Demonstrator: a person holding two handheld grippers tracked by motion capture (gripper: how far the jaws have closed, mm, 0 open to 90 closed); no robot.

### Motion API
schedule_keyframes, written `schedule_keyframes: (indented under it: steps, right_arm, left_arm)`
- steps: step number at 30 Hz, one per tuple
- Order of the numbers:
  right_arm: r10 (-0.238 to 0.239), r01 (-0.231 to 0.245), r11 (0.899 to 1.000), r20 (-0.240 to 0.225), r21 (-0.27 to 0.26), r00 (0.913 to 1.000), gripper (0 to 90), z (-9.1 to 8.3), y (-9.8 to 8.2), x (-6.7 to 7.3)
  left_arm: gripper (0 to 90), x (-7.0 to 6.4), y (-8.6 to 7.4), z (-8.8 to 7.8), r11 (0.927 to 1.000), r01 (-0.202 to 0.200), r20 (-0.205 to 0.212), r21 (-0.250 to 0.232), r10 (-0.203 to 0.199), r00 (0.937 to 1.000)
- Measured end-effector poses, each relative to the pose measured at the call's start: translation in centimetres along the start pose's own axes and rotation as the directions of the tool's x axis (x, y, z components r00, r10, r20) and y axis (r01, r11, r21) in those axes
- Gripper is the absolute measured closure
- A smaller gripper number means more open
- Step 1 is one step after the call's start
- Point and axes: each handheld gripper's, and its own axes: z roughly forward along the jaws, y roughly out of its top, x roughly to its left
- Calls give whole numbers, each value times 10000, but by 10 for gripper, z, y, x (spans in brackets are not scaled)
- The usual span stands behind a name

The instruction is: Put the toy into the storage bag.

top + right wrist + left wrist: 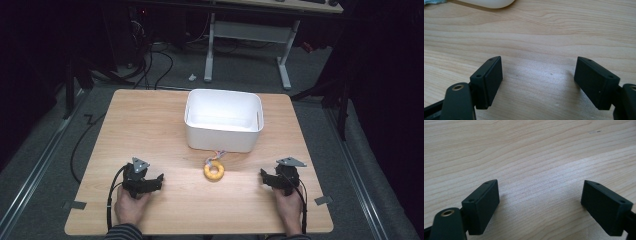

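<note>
Nearest the person's edge of the wooden table [150, 125], the left gripper [156, 180] and the right gripper [264, 177] rest low over the wood, well apart, each held in a hand, jaws spread wide with nothing but bare grain between them. Between the two and a little farther out lies a yellow ring [214, 171] with a short twist of coloured cord, just in front of the white bin [223, 137]. No label, brand or writing can be read on any of them.
</note>
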Motion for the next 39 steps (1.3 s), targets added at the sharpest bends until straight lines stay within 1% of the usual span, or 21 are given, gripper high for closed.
schedule_keyframes:
  steps: [5,7,10,15,17,19,21,25,27,29,33,36,37,39]
  right_arm:
    - [6,-6,10000,7,16,10000,220,0,0,0]
    - [-141,142,9999,-122,45,9998,193,0,0,0]
    - [-219,222,9996,-230,158,9995,172,0,0,1]
    - [-404,413,9990,-415,198,9983,176,0,1,0]
    - [-423,432,9988,-408,214,9983,188,-1,1,-1]
    - [-340,353,9989,-409,310,9986,226,-2,2,-1]
    - [-376,391,9984,-353,412,9987,251,-3,3,-2]
    - [-405,421,9974,-288,579,9988,270,-8,3,-4]
    - [-364,380,9979,-320,531,9988,276,-10,3,-5]
    - [-191,209,9989,-432,413,9989,289,-16,3,-7]
    - [-261,280,9989,-490,368,9985,305,-20,3,-7]
    - [-294,321,9981,-511,530,9983,314,-21,4,-5]
    - [-426,451,9972,-429,592,9982,326,-24,5,-4]
    - [-356,386,9978,-553,542,9978,339,-27,6,-3]
  left_arm:
    - [153,0,0,0,10000,-3,1,2,3,10000]
    - [154,0,0,0,10000,6,-14,11,-6,10000]
    - [154,0,0,0,10000,4,-15,13,-4,10000]
    - [154,0,0,0,10000,4,-15,12,-3,10000]
    - [154,0,0,0,10000,6,-13,11,-6,10000]
    - [154,0,0,0,10000,3,-11,13,-3,10000]
    - [154,0,0,0,10000,6,-9,9,-6,10000]
    - [154,1,0,0,10000,8,-3,10,-8,10000]
    - [153,1,0,0,10000,8,-2,9,-8,10000]
    - [153,1,0,0,10000,9,-1,9,-9,10000]
    - [153,1,1,0,10000,-1,9,9,1,10000]
    - [153,0,1,0,10000,-17,-4,17,17,10000]
    - [152,0,1,0,10000,-9,-5,15,9,10000]
    - [151,1,1,0,10000,-12,0,17,12,10000]
